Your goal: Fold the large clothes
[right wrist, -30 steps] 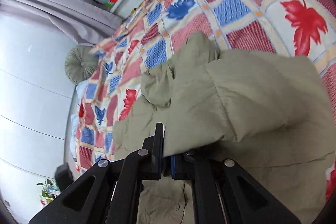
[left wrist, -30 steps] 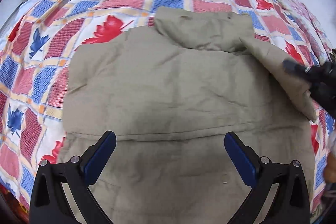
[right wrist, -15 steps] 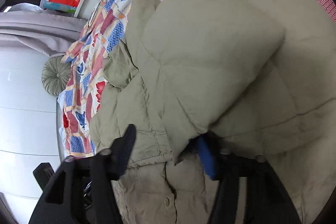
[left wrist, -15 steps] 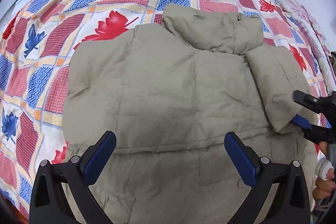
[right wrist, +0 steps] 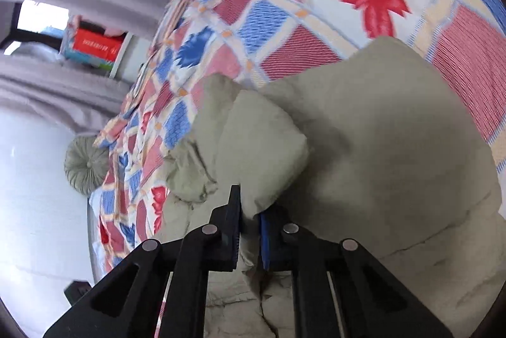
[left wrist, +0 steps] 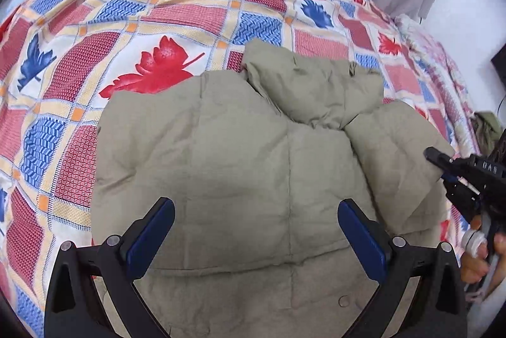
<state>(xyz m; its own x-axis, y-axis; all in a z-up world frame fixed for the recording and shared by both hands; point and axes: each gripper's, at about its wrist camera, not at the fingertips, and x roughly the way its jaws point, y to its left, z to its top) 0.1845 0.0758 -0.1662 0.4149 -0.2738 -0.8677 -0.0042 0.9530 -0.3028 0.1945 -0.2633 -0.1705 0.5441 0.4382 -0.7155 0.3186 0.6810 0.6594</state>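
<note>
- Khaki padded jacket [left wrist: 240, 173] lies mid-frame on the leaf-patterned quilted bed [left wrist: 177, 21]; its sleeve [left wrist: 395, 160], lifted a second ago, now rests folded across the right side.
- My right tongs [right wrist: 249, 230] are closing again on the sleeve's cuff [right wrist: 259, 202]; left tongs [left wrist: 256, 240] hover wide open, empty.

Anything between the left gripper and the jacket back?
Nothing visible. The left gripper hangs open over the khaki jacket with bare fabric below. The right gripper is closing on the folded sleeve at the jacket's right edge.

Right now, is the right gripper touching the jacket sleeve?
Touching. In the right wrist view the right gripper is closing its jaws on the folded sleeve of the khaki jacket, with fabric pinched between the pads.
</note>
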